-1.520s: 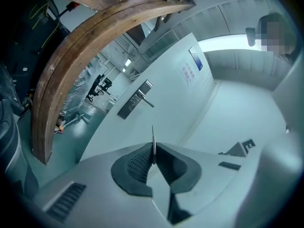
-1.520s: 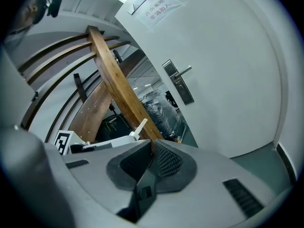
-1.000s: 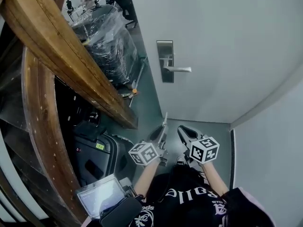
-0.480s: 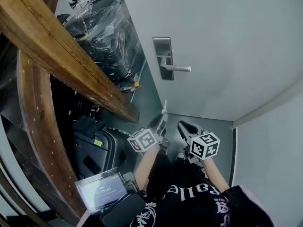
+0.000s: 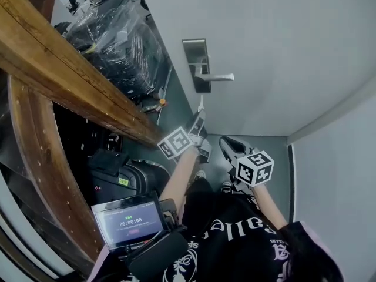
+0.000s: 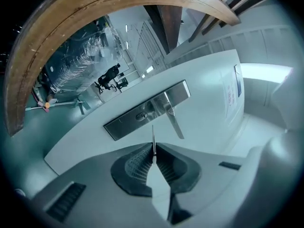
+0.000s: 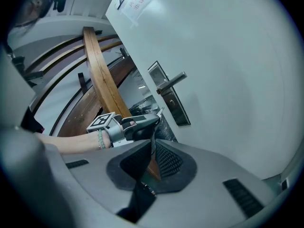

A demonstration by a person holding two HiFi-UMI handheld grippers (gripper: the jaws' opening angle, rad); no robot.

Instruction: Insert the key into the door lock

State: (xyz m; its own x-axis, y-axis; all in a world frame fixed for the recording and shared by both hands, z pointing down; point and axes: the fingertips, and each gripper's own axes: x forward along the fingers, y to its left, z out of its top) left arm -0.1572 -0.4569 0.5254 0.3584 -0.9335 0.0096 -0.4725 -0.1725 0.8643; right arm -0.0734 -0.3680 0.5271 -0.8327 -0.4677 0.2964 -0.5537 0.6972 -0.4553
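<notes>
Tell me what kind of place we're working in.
Probably an indoor hallway in an office or storage building: a white door with a metal lock plate and lever handle, a heavy wooden beam alongside, and a plastic-wrapped stack down the passage.

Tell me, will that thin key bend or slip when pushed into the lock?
The key looks like thin flat metal, so probably stiff lengthwise but apt to pivot if it meets the keyhole off-line. The left gripper pinches only its end between ribbed pads, so it may slip back.
</notes>
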